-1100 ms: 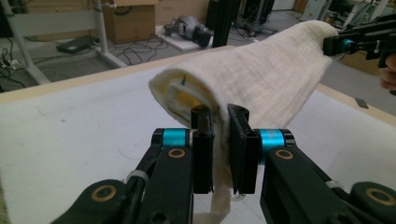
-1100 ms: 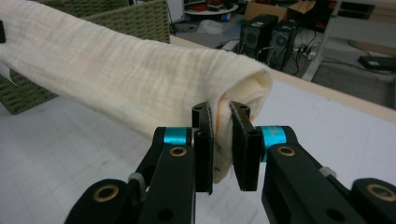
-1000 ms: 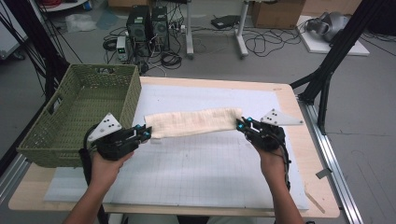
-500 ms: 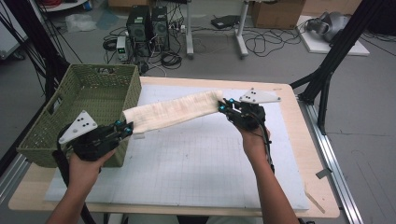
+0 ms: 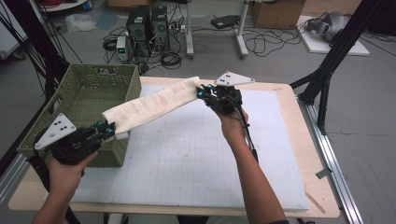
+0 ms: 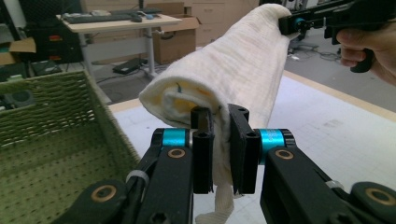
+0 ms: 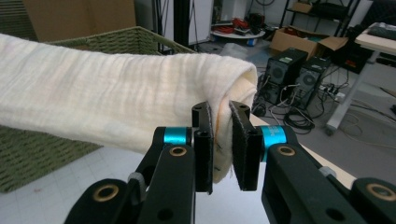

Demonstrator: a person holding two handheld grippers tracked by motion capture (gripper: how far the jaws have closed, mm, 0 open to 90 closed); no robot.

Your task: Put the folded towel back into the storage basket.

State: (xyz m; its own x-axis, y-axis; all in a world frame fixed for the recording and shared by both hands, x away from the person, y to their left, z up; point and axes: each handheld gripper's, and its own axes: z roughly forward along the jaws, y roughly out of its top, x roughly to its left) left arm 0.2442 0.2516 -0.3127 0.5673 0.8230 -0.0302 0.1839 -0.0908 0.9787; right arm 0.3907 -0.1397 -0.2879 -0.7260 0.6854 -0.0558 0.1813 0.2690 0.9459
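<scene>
A rolled cream cloth (image 5: 152,104) hangs in the air, stretched between my two grippers above the white mat. My left gripper (image 5: 108,131) is shut on its near-left end (image 6: 219,140), right beside the green wicker basket (image 5: 84,100). My right gripper (image 5: 201,92) is shut on the far end (image 7: 223,135), higher up near the table's back edge. In the left gripper view the cloth (image 6: 233,70) runs up to the other gripper (image 6: 299,21) at the top right. The right gripper view has the roll (image 7: 112,105) stretching left toward the basket (image 7: 126,39).
The basket stands on the table's left side, open-topped with nothing visible inside. A white gridded mat (image 5: 196,154) covers most of the wooden table (image 5: 308,140). Computer towers (image 5: 147,25), cables and black frame legs (image 5: 327,79) lie beyond the table.
Both grippers have carried the cloth leftward and upward. The left end moved from mid-table to the basket's near corner, and the right end rose toward the back edge, so the cloth now slants.
</scene>
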